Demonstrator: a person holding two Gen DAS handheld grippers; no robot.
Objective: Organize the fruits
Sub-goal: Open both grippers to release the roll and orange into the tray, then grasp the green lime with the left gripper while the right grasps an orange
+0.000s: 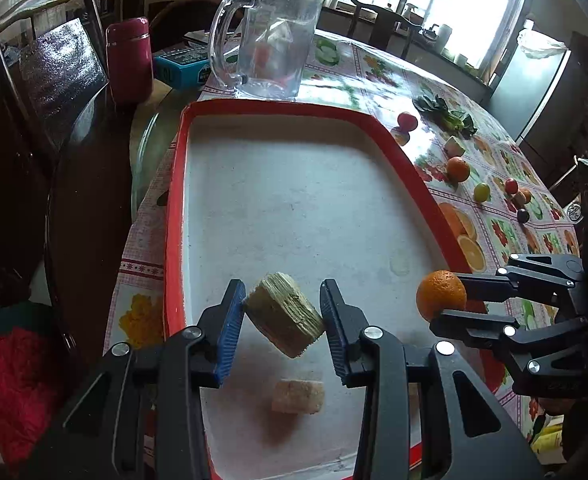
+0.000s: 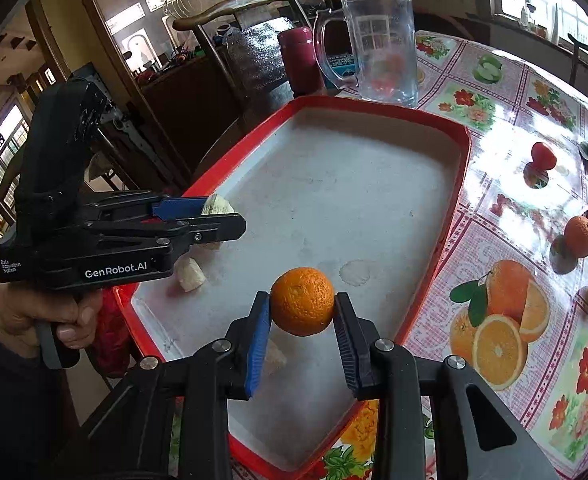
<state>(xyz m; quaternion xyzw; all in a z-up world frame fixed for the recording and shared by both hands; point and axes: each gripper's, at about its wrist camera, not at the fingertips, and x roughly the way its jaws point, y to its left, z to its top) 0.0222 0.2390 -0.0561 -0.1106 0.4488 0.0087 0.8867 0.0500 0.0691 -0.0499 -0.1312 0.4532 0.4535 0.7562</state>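
Slippage is the likely fault: the left gripper [image 1: 282, 320] pinches a tilted, pale green cut fruit chunk [image 1: 284, 314] by its corners, so it could twist free. The right gripper [image 2: 302, 332] clamps a round orange mandarin [image 2: 303, 301]. Both hover level above the red-rimmed white tray [image 1: 176, 200], the right at three o'clock. Loose fruit lies at two o'clock on the tablecloth.
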